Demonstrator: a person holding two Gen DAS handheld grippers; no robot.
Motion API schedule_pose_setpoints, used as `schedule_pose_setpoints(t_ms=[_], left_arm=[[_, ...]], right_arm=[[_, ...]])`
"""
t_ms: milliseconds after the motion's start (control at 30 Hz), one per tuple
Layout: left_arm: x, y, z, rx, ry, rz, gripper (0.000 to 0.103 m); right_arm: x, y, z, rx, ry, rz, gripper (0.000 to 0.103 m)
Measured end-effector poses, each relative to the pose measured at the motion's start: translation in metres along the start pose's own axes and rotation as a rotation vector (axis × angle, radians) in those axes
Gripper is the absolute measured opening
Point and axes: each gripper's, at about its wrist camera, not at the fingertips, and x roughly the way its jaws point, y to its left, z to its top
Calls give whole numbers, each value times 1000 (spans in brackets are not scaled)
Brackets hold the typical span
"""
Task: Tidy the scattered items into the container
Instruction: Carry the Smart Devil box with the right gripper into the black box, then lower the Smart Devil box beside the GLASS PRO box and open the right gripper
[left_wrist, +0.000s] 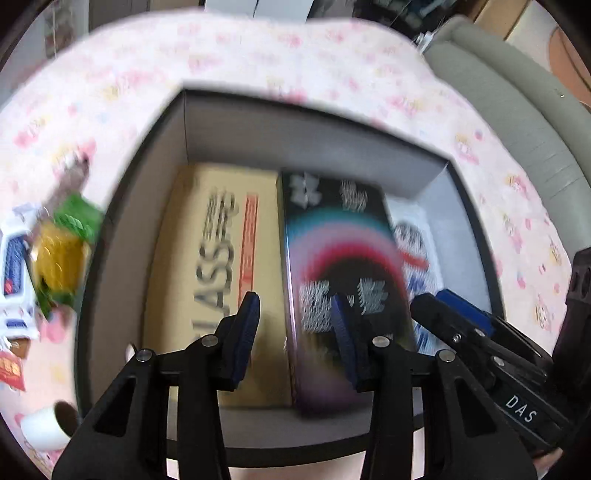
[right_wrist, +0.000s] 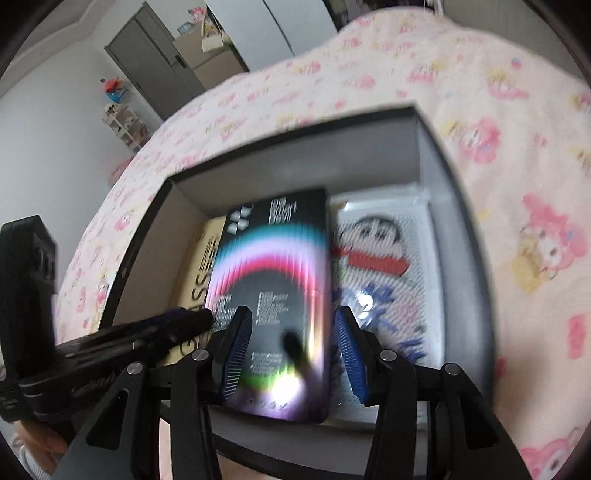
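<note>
Nearest the lens in the left wrist view, the left tongs (left_wrist: 295, 332) hang over the container (left_wrist: 122, 229), their blue pads apart and pressing on nothing; the seam between two boxes shows through the gap. Right tongs (right_wrist: 293, 349) straddle the near end of the dark box (right_wrist: 273, 295) in the right wrist view, pads standing clear of its sides as far as blur allows, so I judge them apart and not clamped.

Inside the container, left to right, lie a tan box (left_wrist: 221, 266), the dark box with a rainbow arc, and a cartoon-print packet (right_wrist: 384, 266) against the 3 o'clock wall.

Further out at 9 o'clock in the left view, several items are not yet in: a green-and-yellow packet (left_wrist: 62, 247), a white-and-blue pack (left_wrist: 14, 273), and at 7 o'clock a white roll (left_wrist: 48, 424). All rest on the pink patterned bedcover (left_wrist: 258, 51).

Risks, as judgement: both tools crowd the same opening and could collide; soft bedding may let the container tilt under pressure; remaining room looks scant, so added items may ride above the rim.
</note>
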Motion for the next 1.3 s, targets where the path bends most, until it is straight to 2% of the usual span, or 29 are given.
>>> schedule_pose_setpoints(t_ms=[67,200,300,367,467,533,600,667,900,1000,1067,1167,1200,1300], left_arm=[[1,-13,1,46,7,-6,45],[10,-37,4,133,11,54,43],[16,-41,4,130,30,21,49],[19,-47,1,156,47,34,51],[25,-65,-9,247,75,32,51],[28,-77,-15,308,92,40,58],[35,-86,-17,348,96,94,65],[41,-92,-18,374,99,144,65],[45,-86,-7,359,108,206,68],[40,-72,-1,317,99,272,61],[36,-62,1,289,103,291,56],[29,-45,4,258,115,276,55],[26,-40,5,244,117,263,52],[20,-33,7,210,117,192,49]], right_arm=[[-9,-2,1,3,-33,-8,44],[-19,-10,4,26,-50,-6,39],[-27,-13,8,28,-70,-41,42],[-33,-14,13,45,-98,-25,45],[-36,-19,17,72,-124,-5,45],[-32,-20,18,71,-119,-25,45],[-26,-19,18,73,-98,-35,45],[-21,-20,17,80,-77,-61,44],[-17,-24,18,90,-71,-42,44],[-17,-26,18,96,-74,-37,44],[-19,-25,17,94,-82,-29,44],[-21,-22,16,81,-92,-11,44],[-19,-20,16,80,-89,-4,44],[-12,-15,14,73,-69,6,44]])
